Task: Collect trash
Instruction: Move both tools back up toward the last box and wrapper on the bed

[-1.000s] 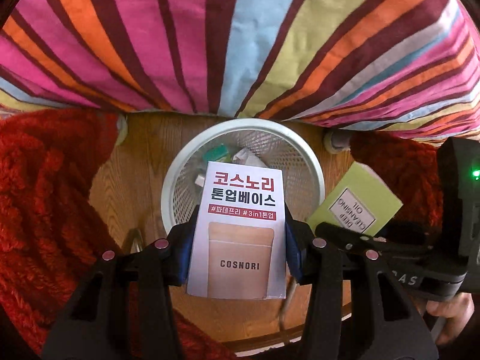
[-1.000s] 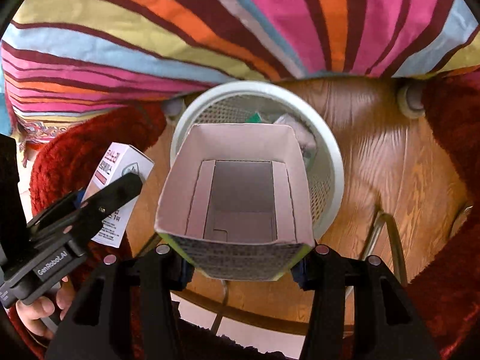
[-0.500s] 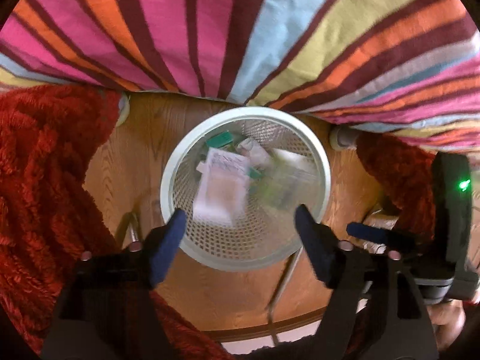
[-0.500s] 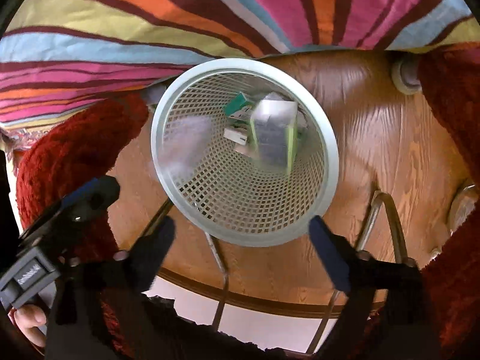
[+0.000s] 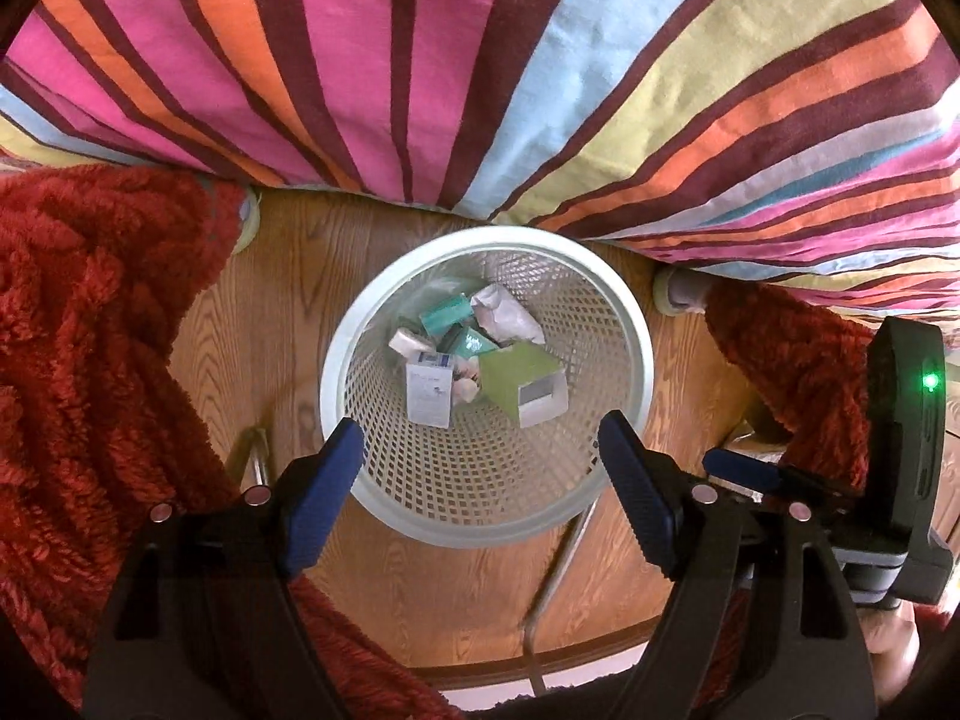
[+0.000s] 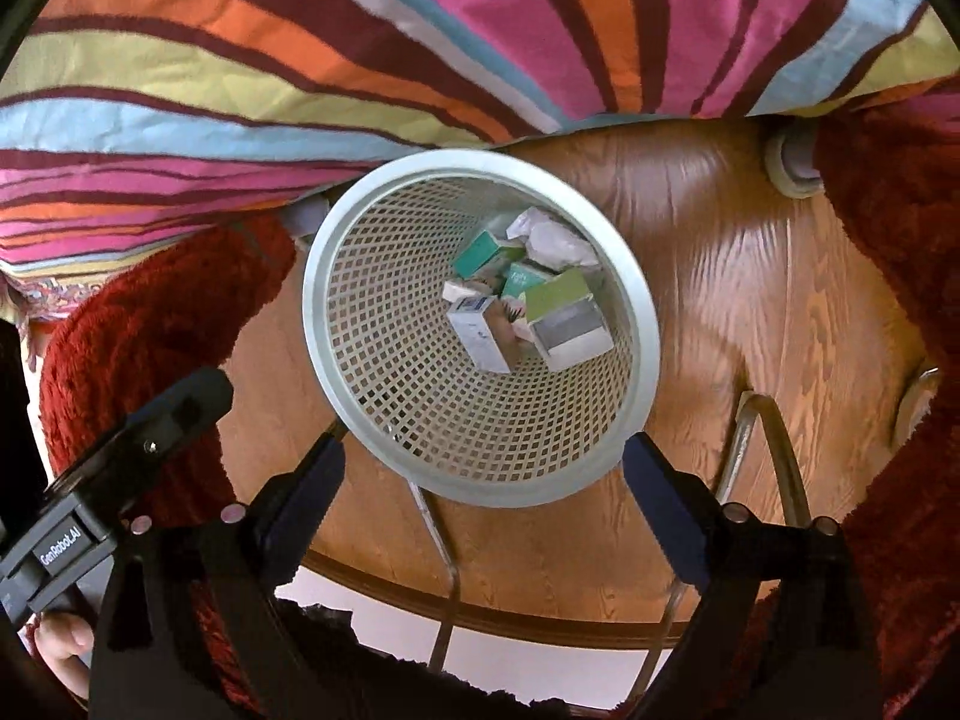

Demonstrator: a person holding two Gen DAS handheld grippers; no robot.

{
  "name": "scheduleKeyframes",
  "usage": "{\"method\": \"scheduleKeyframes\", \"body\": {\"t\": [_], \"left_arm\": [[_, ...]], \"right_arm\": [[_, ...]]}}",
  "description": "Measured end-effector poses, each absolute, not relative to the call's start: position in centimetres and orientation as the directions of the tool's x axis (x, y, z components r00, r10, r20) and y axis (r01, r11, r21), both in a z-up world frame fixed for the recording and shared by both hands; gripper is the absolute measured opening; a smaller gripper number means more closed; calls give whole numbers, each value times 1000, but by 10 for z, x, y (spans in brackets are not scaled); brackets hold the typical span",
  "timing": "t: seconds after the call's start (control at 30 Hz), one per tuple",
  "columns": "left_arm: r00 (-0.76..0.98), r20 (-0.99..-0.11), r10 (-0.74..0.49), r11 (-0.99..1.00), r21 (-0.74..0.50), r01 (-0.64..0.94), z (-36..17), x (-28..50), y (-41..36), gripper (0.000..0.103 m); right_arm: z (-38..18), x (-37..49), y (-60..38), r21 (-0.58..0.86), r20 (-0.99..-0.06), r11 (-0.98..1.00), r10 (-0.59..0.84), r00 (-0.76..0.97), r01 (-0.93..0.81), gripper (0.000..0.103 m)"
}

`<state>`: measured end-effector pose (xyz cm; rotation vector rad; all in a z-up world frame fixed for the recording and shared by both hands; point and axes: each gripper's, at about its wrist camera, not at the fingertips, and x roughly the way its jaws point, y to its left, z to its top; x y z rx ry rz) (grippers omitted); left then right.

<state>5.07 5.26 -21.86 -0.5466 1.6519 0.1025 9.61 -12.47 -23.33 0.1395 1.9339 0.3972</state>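
A white mesh wastebasket (image 5: pixel 329 384) (image 6: pixel 309 300) stands on a wooden surface, right under both grippers. At its bottom lie a white carton (image 5: pixel 429 393) (image 6: pixel 480 330), a green open box (image 5: pixel 519 381) (image 6: pixel 558 294), teal cartons (image 5: pixel 444 317) (image 6: pixel 480 252) and crumpled paper (image 5: pixel 501 315) (image 6: pixel 546 234). My left gripper (image 5: pixel 480 426) hangs over the basket's near rim, its jaws opening with nothing between them. My right gripper (image 6: pixel 485 447) hovers there too, open wide and empty.
A striped cloth (image 5: pixel 480 60) (image 6: pixel 300 60) overhangs the far side. Red shaggy fabric (image 5: pixel 90 360) (image 6: pixel 150 312) flanks the basket left and right. The wooden surface (image 5: pixel 282 312) has a curved near edge, crossed by metal rods (image 5: pixel 558 558) (image 6: pixel 774 438).
Both grippers opened. The white carton dropped from the left one and the green box from the right one, and both now lie in the basket.
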Motion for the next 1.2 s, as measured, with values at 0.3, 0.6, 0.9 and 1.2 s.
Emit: {"method": "scheduleKeyframes", "body": {"t": [0.3, 0.6, 0.9, 1.2], "left_arm": [[-3, -967, -256, 886, -234, -401, -205, 49, 55, 79], [99, -973, -209, 886, -231, -401, -182, 46, 59, 79], [253, -957, -139, 909, -225, -350, -146, 47, 53, 79], [468, -883, -31, 962, -153, -226, -91, 52, 40, 79]], "right_arm": [[-217, 101, -135, 334, -908, 940, 302, -291, -67, 89], [-192, 104, -143, 326, -938, 942, 312, -152, -81, 89], [-133, 108, -147, 292, -941, 937, 317, 117, -190, 89], [-64, 105, -145, 167, -823, 931, 313, 475, -325, 89]]}}
